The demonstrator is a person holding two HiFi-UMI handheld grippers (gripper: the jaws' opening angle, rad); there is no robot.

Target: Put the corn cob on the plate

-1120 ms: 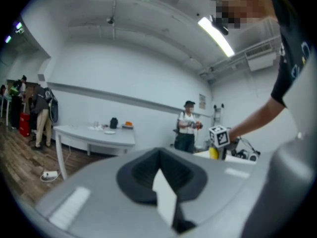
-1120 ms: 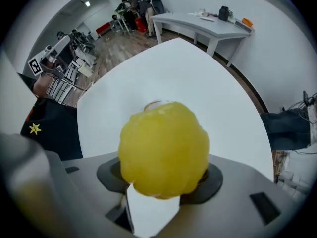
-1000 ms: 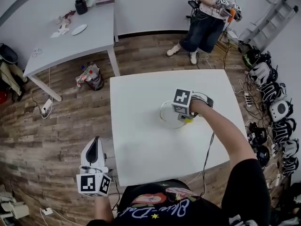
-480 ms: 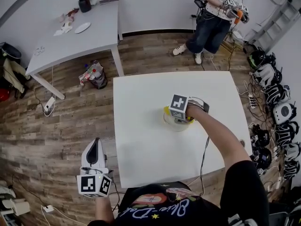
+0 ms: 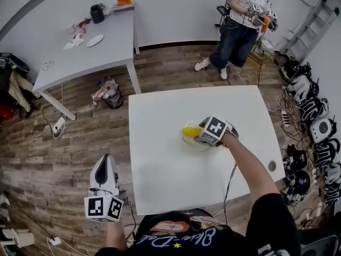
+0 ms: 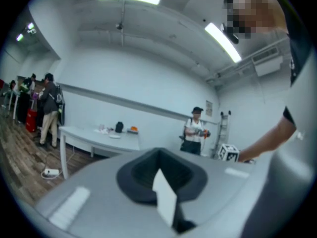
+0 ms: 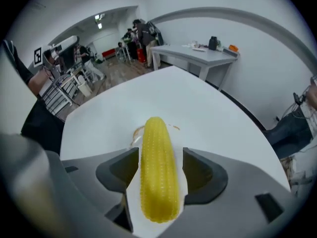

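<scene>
The right gripper (image 7: 159, 182) is clamping the corn cob (image 7: 156, 138) between its jaws, which are standing narrowly apart against the cob's sides. The cob's long axis is running straight out along the jaws, its tip pointing over the clear plate (image 7: 133, 133), which is lying directly beneath, toward the tabletop's (image 5: 160, 169) right edge. The left gripper (image 5: 105, 164) is hanging closed and empty off the near left corner.

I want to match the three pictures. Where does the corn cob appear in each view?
Head view: corn cob, mid-picture, just left of the right gripper.
Left gripper view: not in it.
Right gripper view: bottom centre, held between the fingers.
Shared landmark: the grey side table by the wall, in all three views.
</scene>
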